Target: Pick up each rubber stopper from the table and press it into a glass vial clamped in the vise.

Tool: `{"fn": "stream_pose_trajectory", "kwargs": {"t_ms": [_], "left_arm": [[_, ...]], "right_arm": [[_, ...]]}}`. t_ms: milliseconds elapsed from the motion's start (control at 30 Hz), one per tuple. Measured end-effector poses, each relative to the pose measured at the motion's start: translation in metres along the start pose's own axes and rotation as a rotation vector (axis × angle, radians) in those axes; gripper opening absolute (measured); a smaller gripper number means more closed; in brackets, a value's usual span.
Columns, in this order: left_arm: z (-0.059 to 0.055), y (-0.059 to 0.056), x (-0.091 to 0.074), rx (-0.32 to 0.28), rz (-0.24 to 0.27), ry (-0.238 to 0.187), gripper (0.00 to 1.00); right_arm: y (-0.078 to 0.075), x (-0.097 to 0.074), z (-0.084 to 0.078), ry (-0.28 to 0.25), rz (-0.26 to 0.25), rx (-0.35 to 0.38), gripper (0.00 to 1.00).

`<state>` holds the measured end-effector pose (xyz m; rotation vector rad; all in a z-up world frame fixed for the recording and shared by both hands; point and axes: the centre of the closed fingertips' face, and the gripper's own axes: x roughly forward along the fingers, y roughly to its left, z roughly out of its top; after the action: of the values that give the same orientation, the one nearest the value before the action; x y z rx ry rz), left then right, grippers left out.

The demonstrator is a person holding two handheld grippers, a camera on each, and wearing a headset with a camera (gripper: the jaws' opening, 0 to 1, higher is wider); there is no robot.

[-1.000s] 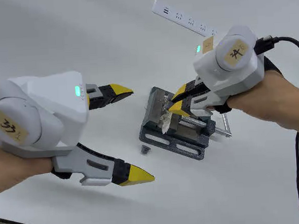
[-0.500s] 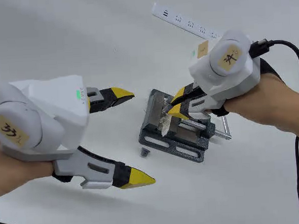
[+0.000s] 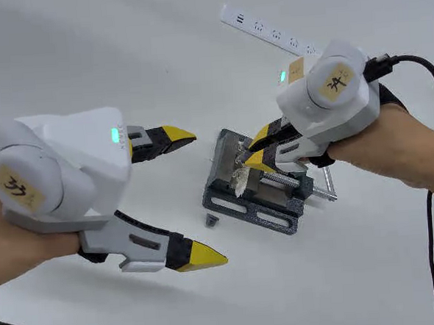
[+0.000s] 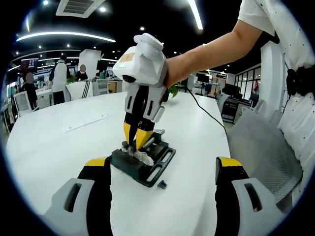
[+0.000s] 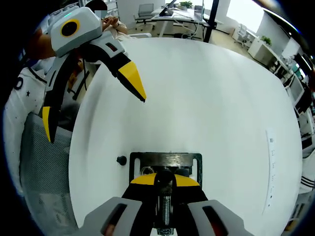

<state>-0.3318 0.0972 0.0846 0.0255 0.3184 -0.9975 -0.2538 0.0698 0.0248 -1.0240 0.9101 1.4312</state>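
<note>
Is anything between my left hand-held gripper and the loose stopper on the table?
Nothing visible. Bare table lies between the open left hand-held gripper and the stopper, beside the vise; the right hand-held gripper is over the vise, off that path.

A: Surface?
B: White table point(image 3: 122, 58), plain matte top.
A: What sits on it?
B: Dark metal vise point(image 3: 234, 204), base flat on the table, right under the tips of the right gripper point(image 3: 250, 154) and straight ahead of the left gripper point(image 3: 209, 198).
A: Anything loose?
B: One small dark rubber stopper point(image 3: 211, 219) on the bare top. It's just beside the vise base on the left gripper's side, not touching it.
A: More?
B: White power strip point(image 3: 268, 30) lying flat, well beyond the right gripper. Black cable point(image 3: 431, 252) behind the right gripper, probably resting on the table, but that's hard to tell.
</note>
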Motion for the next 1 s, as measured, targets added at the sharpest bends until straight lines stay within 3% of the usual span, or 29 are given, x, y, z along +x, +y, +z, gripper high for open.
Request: {"fn": "stream_pose_trajectory", "kwargs": {"t_ms": [333, 600, 733, 800, 1000], "left_arm": [[-0.001, 0.000, 0.000, -0.001, -0.002, 0.001, 0.87], [-0.002, 0.001, 0.000, 0.001, -0.002, 0.001, 0.86], [0.000, 0.000, 0.001, 0.001, -0.001, -0.004, 0.86], [0.000, -0.001, 0.001, -0.001, -0.001, -0.001, 0.86], [0.000, -0.002, 0.001, -0.002, -0.004, -0.002, 0.86]], "right_arm": [[0.001, -0.001, -0.001, -0.005, -0.004, 0.001, 0.09], [-0.004, -0.013, 0.002, -0.035, -0.030, 0.013, 0.09], [-0.005, -0.013, 0.001, -0.037, -0.040, 0.008, 0.07], [-0.003, -0.014, 0.001, -0.042, -0.032, 0.000, 0.01], [-0.001, -0.011, 0.003, -0.054, -0.020, 0.011, 0.01]]}}
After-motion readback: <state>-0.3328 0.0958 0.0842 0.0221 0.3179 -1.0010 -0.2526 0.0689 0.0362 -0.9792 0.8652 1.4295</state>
